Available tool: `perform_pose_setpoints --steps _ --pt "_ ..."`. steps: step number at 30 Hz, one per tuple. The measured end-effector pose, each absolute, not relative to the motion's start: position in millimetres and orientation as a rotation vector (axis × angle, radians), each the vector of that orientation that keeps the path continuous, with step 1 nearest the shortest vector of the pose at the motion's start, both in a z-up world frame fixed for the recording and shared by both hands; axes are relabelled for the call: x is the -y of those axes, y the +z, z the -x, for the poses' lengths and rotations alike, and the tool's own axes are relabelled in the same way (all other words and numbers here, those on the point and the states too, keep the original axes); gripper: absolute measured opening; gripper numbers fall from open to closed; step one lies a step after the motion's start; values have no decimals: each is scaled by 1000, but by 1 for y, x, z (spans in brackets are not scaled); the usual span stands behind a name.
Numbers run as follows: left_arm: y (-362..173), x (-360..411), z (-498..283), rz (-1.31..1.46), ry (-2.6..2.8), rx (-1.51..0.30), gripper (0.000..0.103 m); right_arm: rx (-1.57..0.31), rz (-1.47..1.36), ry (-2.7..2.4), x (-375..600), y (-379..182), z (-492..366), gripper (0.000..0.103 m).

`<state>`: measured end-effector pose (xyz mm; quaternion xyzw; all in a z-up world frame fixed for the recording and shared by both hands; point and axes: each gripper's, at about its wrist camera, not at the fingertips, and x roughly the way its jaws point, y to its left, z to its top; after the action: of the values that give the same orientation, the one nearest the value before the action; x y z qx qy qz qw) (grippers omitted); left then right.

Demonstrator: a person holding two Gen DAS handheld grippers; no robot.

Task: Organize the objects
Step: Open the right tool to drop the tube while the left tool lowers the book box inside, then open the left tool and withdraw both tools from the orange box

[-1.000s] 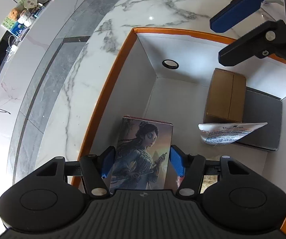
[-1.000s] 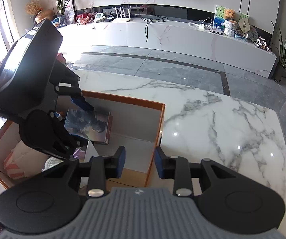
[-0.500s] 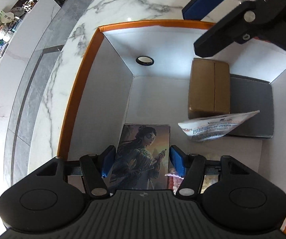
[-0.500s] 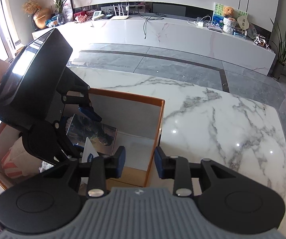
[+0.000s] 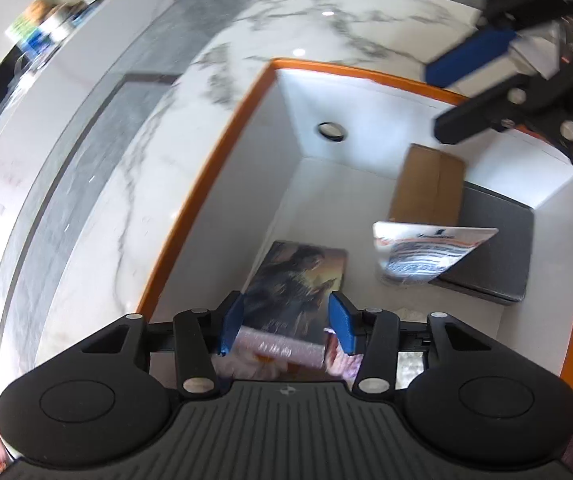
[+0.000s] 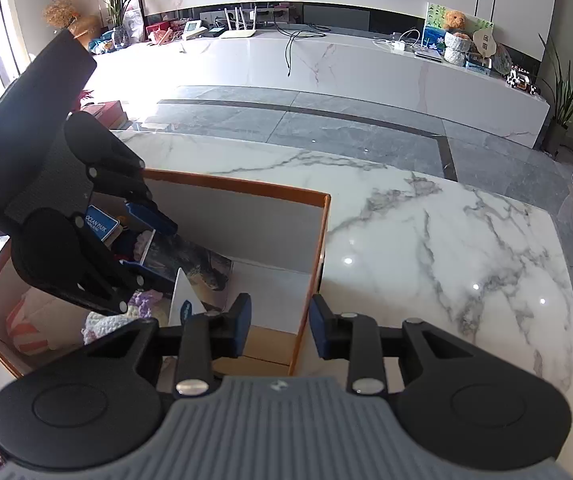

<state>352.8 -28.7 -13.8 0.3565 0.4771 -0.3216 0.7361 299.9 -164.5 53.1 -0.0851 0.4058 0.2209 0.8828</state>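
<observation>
The right view shows the room and marble tabletop (image 6: pixel 446 248); the left view looks down into the box (image 5: pixel 206 216). Inside lie a grey pad (image 5: pixel 498 248), brown carton (image 5: pixel 426 184), picture book (image 5: pixel 298 280) and white packet (image 5: pixel 426 252). The left claw (image 5: pixel 286 326) is closing around the book's near end. The right claw (image 6: pixel 280 330) is partly spread, holding nothing.

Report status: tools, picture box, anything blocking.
Left tool closing around the illustrated picture box in the orange-rimmed white bin. Right tool empty, above the bin's rim. White printed packet beside the box, apart.
</observation>
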Motion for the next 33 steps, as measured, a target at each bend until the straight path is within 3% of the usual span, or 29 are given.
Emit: perform_pose_setpoints --steps 5,11,21,33 --pt "-9 16 -348 -646 -614 -1141 33 -842 164 456 166 53 -297 34" --pt "-22 9 -368 -441 -579 -1203 26 -841 160 447 166 53 -296 34" --pt "-22 5 -357 -391 -566 -1172 26 -848 164 451 167 53 -293 34" --pt "73 3 -253 -326 -665 -899 26 -785 105 470 183 83 -246 34"
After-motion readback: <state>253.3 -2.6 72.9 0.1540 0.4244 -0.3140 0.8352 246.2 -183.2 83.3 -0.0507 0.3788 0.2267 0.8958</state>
